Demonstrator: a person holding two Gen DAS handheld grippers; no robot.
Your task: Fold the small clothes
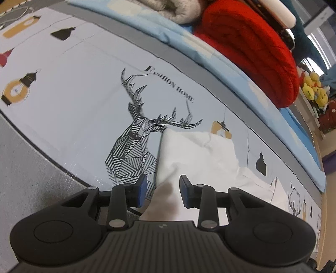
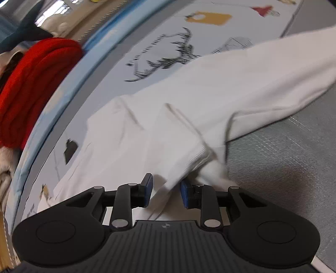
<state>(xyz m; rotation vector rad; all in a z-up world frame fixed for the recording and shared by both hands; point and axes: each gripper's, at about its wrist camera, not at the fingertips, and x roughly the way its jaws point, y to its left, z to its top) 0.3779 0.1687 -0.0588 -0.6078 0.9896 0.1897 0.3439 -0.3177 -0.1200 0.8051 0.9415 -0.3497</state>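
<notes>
On printed bedspread (image 1: pixel 73 88), white garment (image 1: pixel 195 151); both grippers' fingers parted, cloth between

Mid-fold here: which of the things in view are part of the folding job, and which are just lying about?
Part of the job:
- white garment
- left hand-held gripper, cloth between its jaws
- right hand-held gripper, cloth between its jaws

Just lying about:
- red knit
- beige fleece
- yellow plush toys
- printed deer sheet, the work surface

A bed with a deer-print sheet (image 1: pixel 84 88) carries a white garment (image 1: pixel 199 151) at five o'clock and a folded red knit (image 1: pixel 252 52) at one o'clock.
</notes>
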